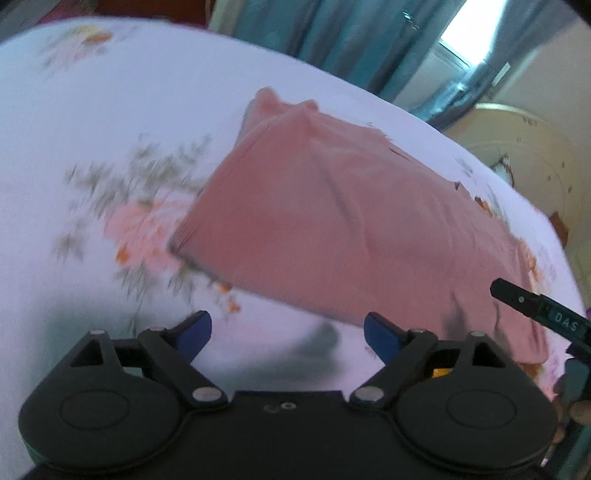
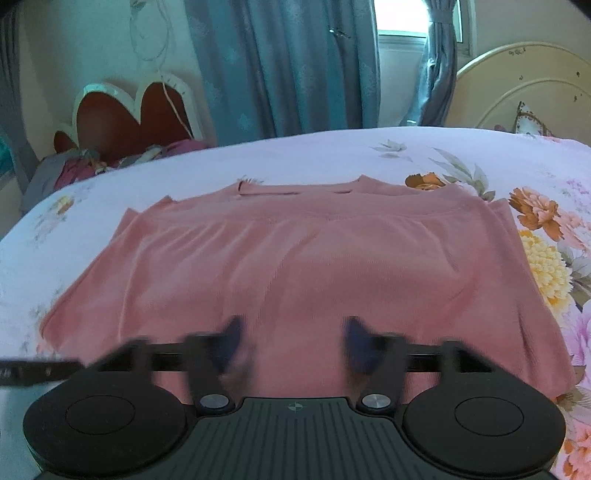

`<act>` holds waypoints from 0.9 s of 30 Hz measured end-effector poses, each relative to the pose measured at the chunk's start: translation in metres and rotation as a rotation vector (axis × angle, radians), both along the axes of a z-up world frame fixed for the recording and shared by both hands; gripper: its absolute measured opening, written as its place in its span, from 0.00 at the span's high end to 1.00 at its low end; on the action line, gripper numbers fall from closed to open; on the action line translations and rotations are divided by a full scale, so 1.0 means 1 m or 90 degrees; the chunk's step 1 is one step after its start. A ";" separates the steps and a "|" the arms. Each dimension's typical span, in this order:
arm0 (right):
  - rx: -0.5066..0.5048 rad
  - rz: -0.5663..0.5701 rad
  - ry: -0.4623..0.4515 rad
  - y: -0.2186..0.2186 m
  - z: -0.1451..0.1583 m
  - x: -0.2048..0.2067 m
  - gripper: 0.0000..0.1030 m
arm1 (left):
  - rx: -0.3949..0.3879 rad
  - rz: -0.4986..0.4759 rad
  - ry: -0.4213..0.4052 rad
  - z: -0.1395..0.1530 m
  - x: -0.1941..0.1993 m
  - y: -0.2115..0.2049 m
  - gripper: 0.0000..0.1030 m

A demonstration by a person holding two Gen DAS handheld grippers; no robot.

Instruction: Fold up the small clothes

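A pink ribbed knit garment (image 2: pixel 295 266) is spread flat on a white bedsheet printed with pink, orange and yellow flowers (image 2: pixel 546 258), with its neckline at the far side and its lower hem nearest the two tools. The garment is seen doubled over, a stitched band crossing it from side to side below the neckline. The left gripper (image 1: pixel 286 332), black with blue finger pads, is held just off the garment's near left corner, over bare sheet; its jaws stand wide apart and nothing is held between them. The right gripper (image 2: pixel 293 341) is poised over the garment's near edge, blurred by motion, with its blue pads (image 2: pixel 356 341) spread apart above the pink cloth and no fabric pinched between them. Beyond the garment, teal curtains (image 2: pixel 280 66) are hung by a bright window (image 2: pixel 400 33), and a cream rounded headboard (image 2: pixel 524 85) is seen to the garment's far right.
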State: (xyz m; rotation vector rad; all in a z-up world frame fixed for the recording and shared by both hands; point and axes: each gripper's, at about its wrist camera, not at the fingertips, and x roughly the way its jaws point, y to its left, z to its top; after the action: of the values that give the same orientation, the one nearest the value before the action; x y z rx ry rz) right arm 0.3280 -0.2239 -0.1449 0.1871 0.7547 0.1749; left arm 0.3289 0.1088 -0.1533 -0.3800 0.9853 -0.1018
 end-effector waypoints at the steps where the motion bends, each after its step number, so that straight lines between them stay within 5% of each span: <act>1: -0.011 -0.001 -0.007 0.002 0.001 0.001 0.33 | -0.013 0.009 -0.001 -0.001 -0.002 0.003 0.13; 4: -0.015 -0.006 -0.018 0.006 0.000 0.005 0.37 | -0.059 0.028 -0.014 -0.006 -0.002 0.010 0.14; 7: -0.010 -0.001 -0.007 0.009 -0.003 0.014 0.64 | -0.111 0.051 -0.036 -0.012 0.006 0.014 0.14; 16: -0.023 0.007 -0.016 0.026 -0.005 0.057 0.64 | -0.211 0.130 -0.122 -0.030 0.055 0.019 0.15; 19: -0.043 0.011 -0.011 0.034 -0.013 0.070 0.64 | -0.229 0.155 -0.136 -0.036 0.067 0.021 0.36; 21: -0.058 0.017 0.009 0.039 -0.026 0.076 0.64 | -0.241 0.163 -0.130 -0.044 0.075 0.022 0.65; 23: -0.081 0.031 0.007 0.044 -0.040 0.075 0.64 | -0.253 0.184 -0.131 -0.049 0.079 0.025 0.78; 27: -0.100 0.028 0.000 0.047 -0.034 0.073 0.64 | -0.267 0.197 -0.128 -0.054 0.081 0.024 0.86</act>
State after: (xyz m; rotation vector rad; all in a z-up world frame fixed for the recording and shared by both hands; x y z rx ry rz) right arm 0.4008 -0.1768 -0.1785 0.0218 0.7692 0.1564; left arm 0.4099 0.1329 -0.2072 -0.8848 0.6929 -0.0633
